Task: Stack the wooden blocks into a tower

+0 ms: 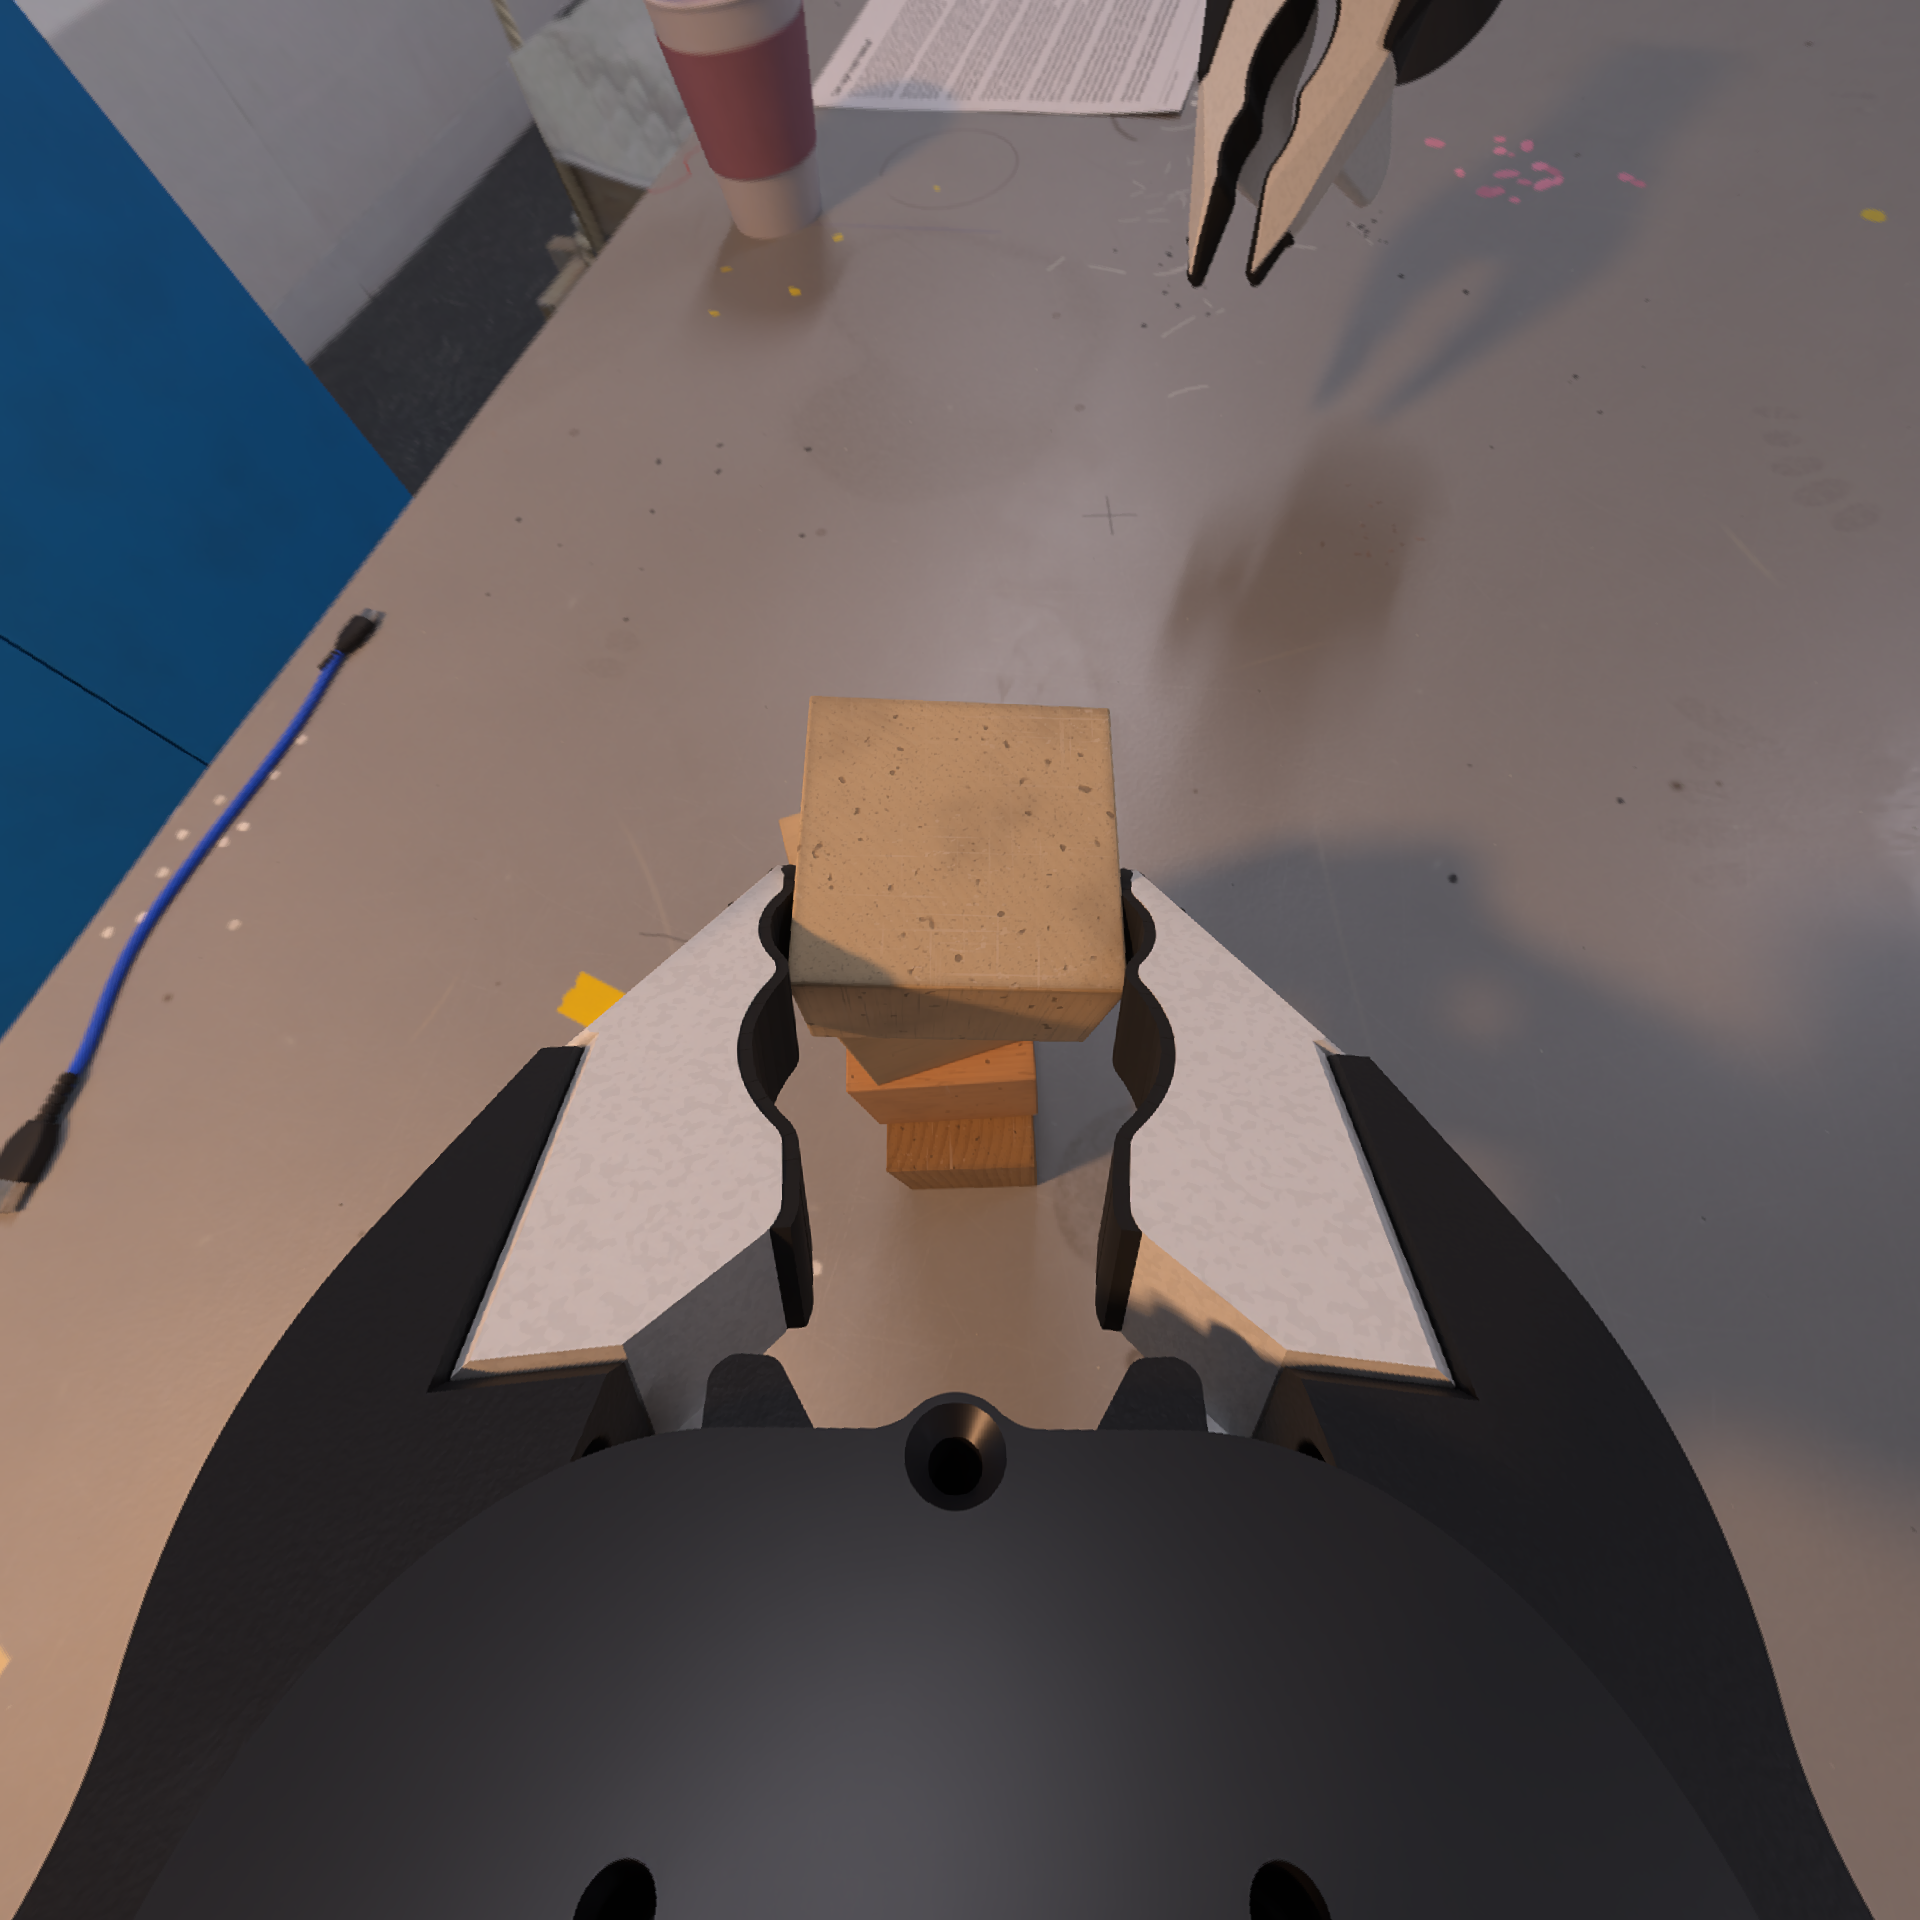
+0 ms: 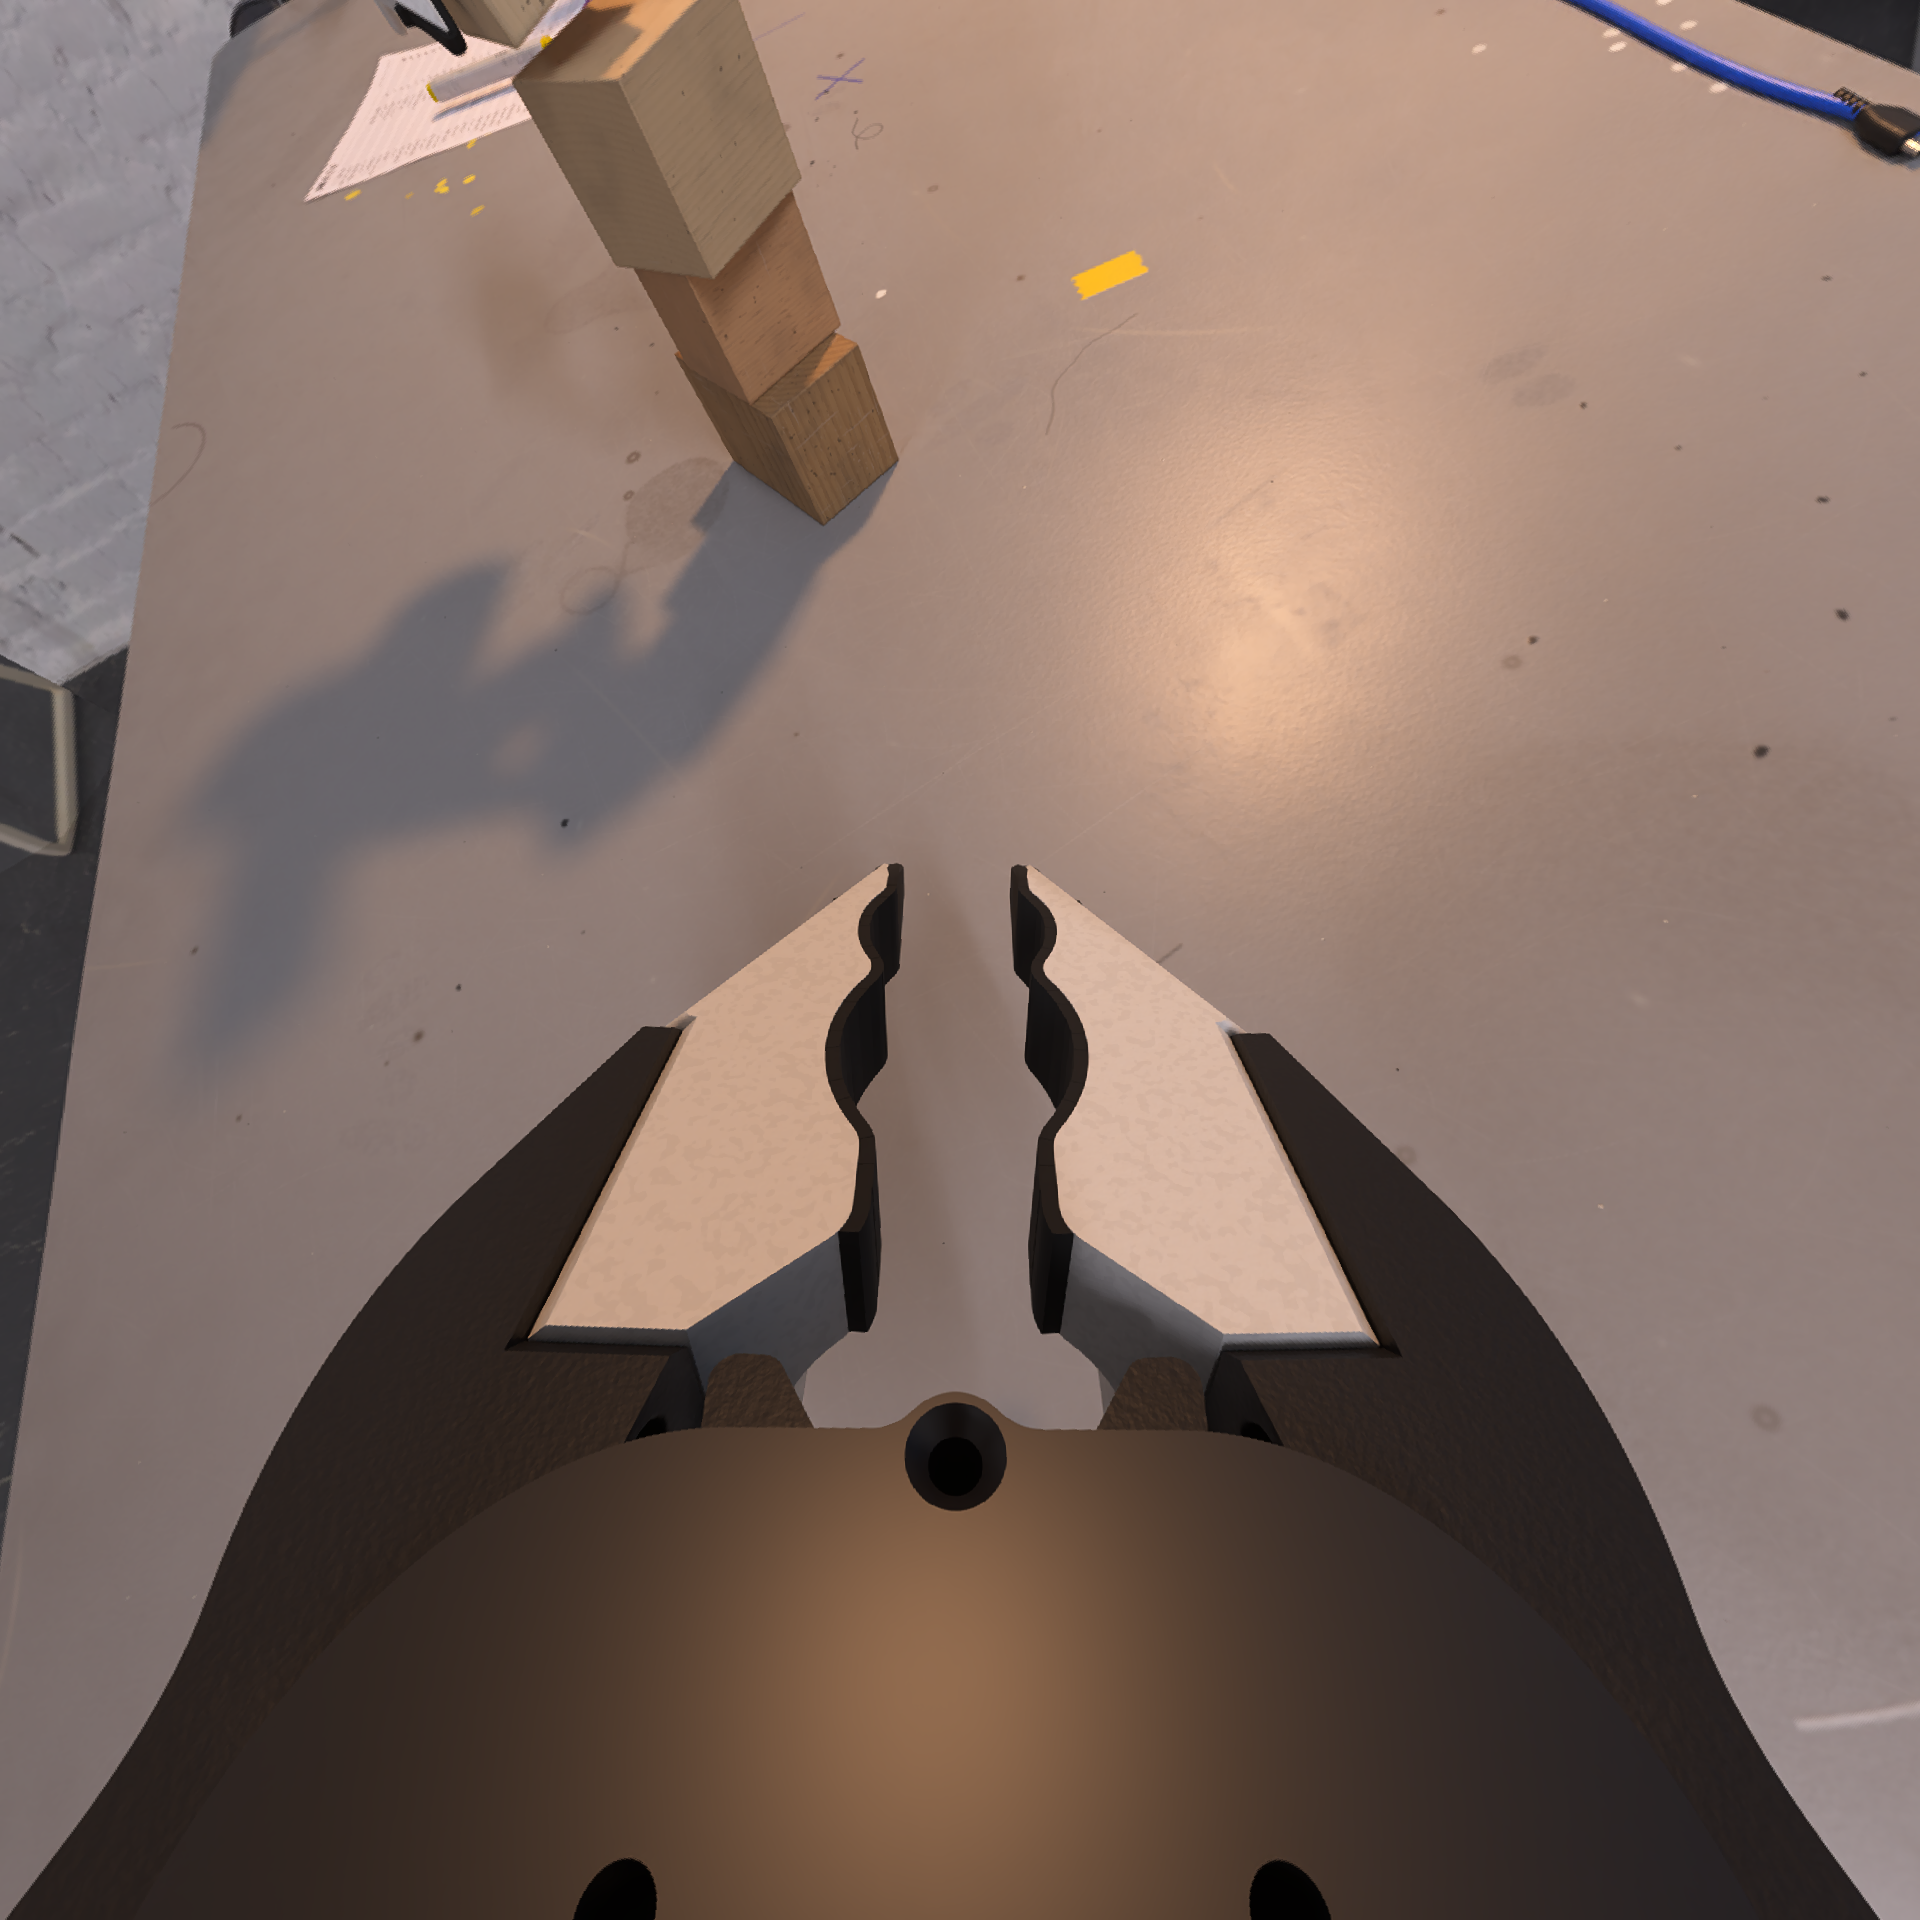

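A tower of wooden blocks stands on the grey table (image 1: 1351,727). In the left wrist view I look down on its pale speckled top block (image 1: 956,831), with darker blocks (image 1: 961,1143) below it. My left gripper (image 1: 956,894) is shut on the top block, fingertips touching its two sides. The right wrist view shows the tower (image 2: 748,301) leaning up to the frame's top left, slightly staggered. My right gripper (image 2: 958,873) is empty, its jaws a narrow gap apart, well away from the tower. It also hangs at the far right in the left wrist view (image 1: 1231,265).
A maroon cup (image 1: 743,104) and a printed sheet (image 1: 1018,52) sit at the far end. A blue cable (image 1: 197,862) lies along the left edge beside a blue panel (image 1: 156,468). A yellow tape scrap (image 2: 1110,274) lies near the tower.
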`<act>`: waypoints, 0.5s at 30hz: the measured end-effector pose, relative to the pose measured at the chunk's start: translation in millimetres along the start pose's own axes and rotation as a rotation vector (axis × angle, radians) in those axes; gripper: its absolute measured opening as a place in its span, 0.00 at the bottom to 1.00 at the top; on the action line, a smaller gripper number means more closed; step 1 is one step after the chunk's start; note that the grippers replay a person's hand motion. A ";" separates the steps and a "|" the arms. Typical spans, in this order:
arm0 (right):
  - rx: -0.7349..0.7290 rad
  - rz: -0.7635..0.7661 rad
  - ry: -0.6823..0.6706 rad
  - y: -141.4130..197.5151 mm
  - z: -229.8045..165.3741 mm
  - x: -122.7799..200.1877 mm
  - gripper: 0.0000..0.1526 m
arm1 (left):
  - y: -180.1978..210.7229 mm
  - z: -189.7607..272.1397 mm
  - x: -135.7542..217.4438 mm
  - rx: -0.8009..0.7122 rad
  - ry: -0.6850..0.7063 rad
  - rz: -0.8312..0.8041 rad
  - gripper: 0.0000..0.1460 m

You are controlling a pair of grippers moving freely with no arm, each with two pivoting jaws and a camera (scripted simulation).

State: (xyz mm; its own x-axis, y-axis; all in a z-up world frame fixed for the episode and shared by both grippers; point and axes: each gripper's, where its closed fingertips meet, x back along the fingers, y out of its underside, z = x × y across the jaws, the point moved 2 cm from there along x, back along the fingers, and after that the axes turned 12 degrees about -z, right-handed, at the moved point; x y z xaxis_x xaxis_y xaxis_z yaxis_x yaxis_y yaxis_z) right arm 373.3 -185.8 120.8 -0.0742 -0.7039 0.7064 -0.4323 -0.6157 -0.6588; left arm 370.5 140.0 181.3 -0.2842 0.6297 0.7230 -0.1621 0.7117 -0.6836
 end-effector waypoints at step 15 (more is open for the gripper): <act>0.001 -0.009 -0.016 2.2 -0.9 -0.9 0.13 | 2.1 -4.4 -5.5 -0.005 0.115 0.023 0.41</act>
State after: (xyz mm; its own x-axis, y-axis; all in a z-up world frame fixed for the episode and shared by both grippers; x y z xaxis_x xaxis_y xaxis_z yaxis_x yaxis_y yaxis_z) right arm 371.6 -186.2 119.0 -0.0555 -0.7040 0.7081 -0.4319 -0.6224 -0.6527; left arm 375.9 139.5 176.4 -0.1773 0.6773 0.7140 -0.1520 0.6980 -0.6998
